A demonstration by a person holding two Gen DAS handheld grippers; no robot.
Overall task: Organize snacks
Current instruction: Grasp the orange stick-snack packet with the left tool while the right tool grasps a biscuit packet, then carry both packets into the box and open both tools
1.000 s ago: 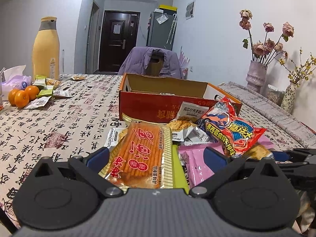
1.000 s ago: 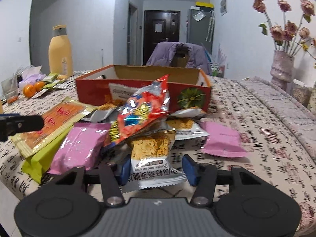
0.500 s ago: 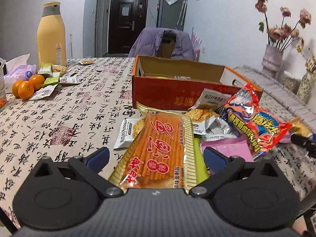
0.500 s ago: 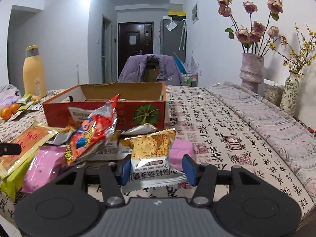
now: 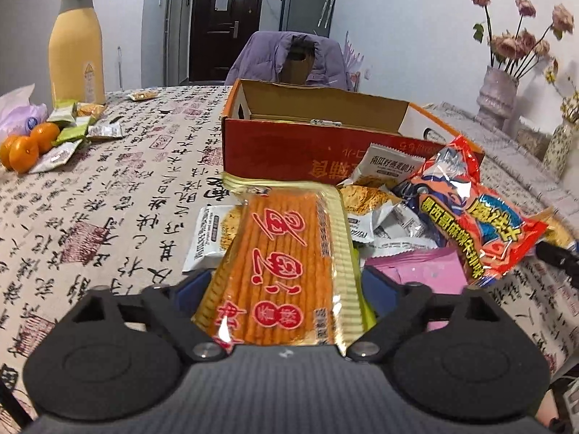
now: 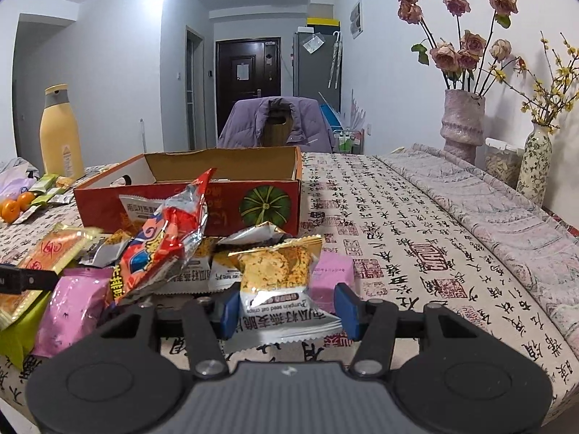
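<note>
A long orange biscuit-stick packet (image 5: 286,253) lies at the front of a snack pile, between the blue pads of my left gripper (image 5: 284,285). Its jaws are closing and the pads stand right at the packet's edges, which show no squeeze. My right gripper (image 6: 289,307) is shut on a small pumpkin-seed oat crisp packet (image 6: 278,271), held just above the tablecloth. Behind the pile stands an open red cardboard box (image 5: 289,152) (image 6: 231,199). A red chip bag (image 5: 470,217) (image 6: 163,249) and pink packets (image 5: 423,271) (image 6: 72,303) lie between the two grippers.
A tall yellow bottle (image 5: 76,47), oranges (image 5: 25,144) and small wrappers sit at the far left. Two vases with flowers (image 6: 463,123) stand at the right wall. A chair with a purple jacket (image 6: 275,123) is behind the table. The table's near edge is just below both grippers.
My left gripper has pushed forward and lower over the orange packet, and its jaws have narrowed onto the packet's edges. The right gripper swung right with its packet, then held still.
</note>
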